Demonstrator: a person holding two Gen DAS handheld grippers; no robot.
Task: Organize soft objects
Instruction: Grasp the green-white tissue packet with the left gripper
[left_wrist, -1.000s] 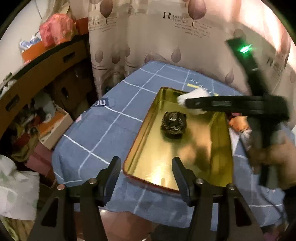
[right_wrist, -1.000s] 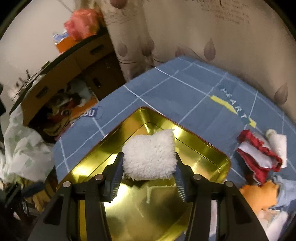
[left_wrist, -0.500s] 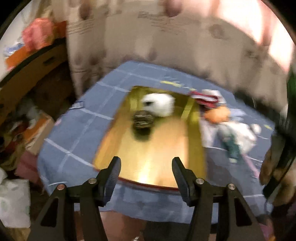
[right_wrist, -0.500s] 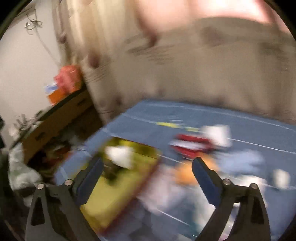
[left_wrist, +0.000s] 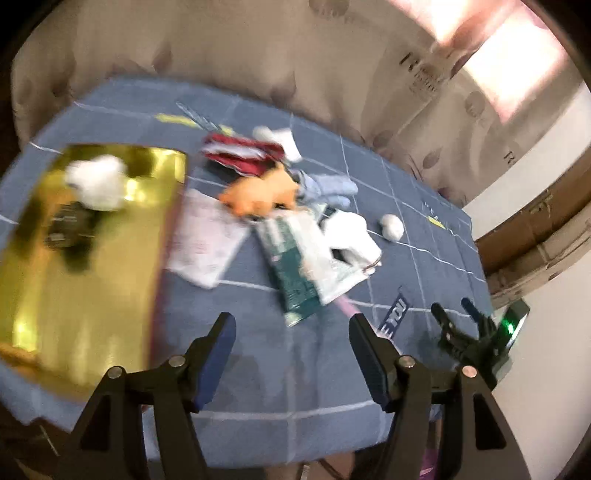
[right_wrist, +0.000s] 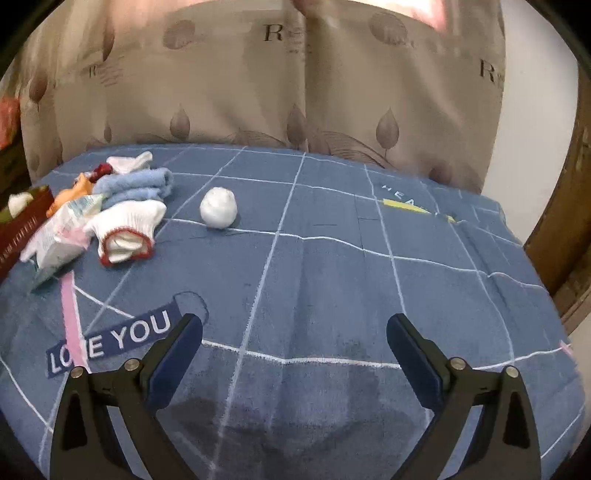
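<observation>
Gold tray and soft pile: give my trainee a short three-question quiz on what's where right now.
1. True or false: the fluffy white pad lies in the gold tray.
2. Which lies alone, apart from the pile: A) white ball B) orange toy C) blue towel?
3. What does the right gripper hold?

Key: 1 true; 2 A; 3 nothing, its jaws stand open over bare blue cloth.

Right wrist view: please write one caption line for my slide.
Open, empty right gripper over the blue cloth, with a white ball and a red-trimmed glove beyond it.
</observation>
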